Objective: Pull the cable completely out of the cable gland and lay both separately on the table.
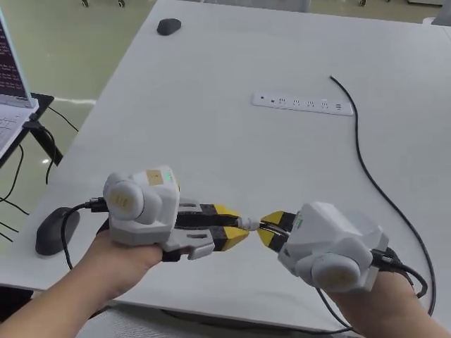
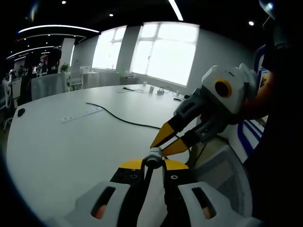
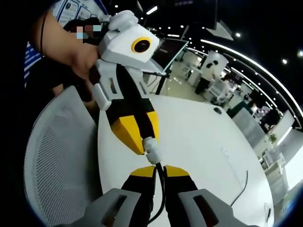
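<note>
A big white table (image 1: 211, 141) fills an open office, with a power strip (image 1: 303, 103) and its black lead (image 1: 366, 169) lying towards 1 o'clock from the hands. A mouse (image 1: 168, 27) sits far off at 11 o'clock.

Above the near edge, the 2 grippers meet nose to nose. The left gripper (image 1: 238, 225) has its yellow-tipped jaws closed on the small pale cable gland (image 1: 246, 224). The gland sits right at the tips and pokes out towards 3 o'clock in the head view. The right gripper (image 1: 269, 227) faces it from 3 o'clock with its jaws pinched down on the thin black cable (image 3: 161, 179). In the right gripper view the cable runs from the gland at 12 o'clock straight back between that gripper's own jaws. The 2 sets of tips are just beside each other, almost touching.

From here the cable looks to be seated in the gland, so the pull is not yet done. Gland, cable and both pairs of jaws share 1 line, from 9 to 3 o'clock along the table edge. The draw should follow that line, with the right gripper backing towards 3 o'clock while the left holds the gland. How much cable is left inside the gland I cannot tell.
</note>
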Available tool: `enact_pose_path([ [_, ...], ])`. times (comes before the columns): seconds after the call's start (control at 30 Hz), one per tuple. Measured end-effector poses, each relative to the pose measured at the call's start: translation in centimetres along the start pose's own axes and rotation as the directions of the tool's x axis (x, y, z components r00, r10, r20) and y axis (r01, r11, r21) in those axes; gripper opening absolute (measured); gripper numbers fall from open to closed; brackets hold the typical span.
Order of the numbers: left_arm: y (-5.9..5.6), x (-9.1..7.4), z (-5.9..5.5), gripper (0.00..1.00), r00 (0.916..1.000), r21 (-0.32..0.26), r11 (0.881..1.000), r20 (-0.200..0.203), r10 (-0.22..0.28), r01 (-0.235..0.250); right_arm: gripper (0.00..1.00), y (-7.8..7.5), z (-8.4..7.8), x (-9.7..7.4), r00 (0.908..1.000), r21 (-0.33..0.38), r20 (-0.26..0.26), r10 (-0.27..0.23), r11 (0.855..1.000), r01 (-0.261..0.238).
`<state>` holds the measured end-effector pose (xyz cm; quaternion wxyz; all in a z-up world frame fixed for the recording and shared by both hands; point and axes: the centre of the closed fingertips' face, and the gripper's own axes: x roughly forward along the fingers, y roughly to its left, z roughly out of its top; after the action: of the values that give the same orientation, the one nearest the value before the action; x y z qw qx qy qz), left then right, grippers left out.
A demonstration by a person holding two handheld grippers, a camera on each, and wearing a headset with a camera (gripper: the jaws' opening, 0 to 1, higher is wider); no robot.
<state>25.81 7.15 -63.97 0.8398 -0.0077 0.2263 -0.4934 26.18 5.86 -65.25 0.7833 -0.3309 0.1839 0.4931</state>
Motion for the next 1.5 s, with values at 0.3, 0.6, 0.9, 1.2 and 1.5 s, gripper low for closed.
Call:
enact_pose_path([
  [0.3,-0.2,0.2,-0.1,0.15,1.0000,0.010,1.000,-0.008,-0.003,0.003,0.00,0.3,-0.4,0.1,0.9999,0.015,-0.010,-0.003,1.000,0.003],
  [0.6,0.0,0.1,0.4,0.15,0.9999,0.019,1.000,0.015,0.005,-0.005,0.00,-1.3,-1.7,-0.3,0.9983,0.165,-0.028,-0.050,0.985,0.054],
  [0.9,0.1,0.1,0.7,0.15,0.9997,0.023,1.000,0.023,0.006,-0.007,0.00,-2.5,-5.3,-0.6,0.9949,0.407,-0.077,-0.065,0.909,0.091],
  [1.2,0.2,0.2,0.8,0.15,0.9996,0.021,1.000,0.027,0.009,-0.009,0.00,-2.9,-8.2,-0.7,0.9933,0.602,-0.099,-0.058,0.791,0.107],
  [1.5,0.3,0.1,0.8,0.15,0.9995,0.024,1.000,0.030,0.011,-0.012,0.00,-2.8,-11.2,-0.5,0.9902,0.744,-0.134,-0.041,0.656,0.127],
])
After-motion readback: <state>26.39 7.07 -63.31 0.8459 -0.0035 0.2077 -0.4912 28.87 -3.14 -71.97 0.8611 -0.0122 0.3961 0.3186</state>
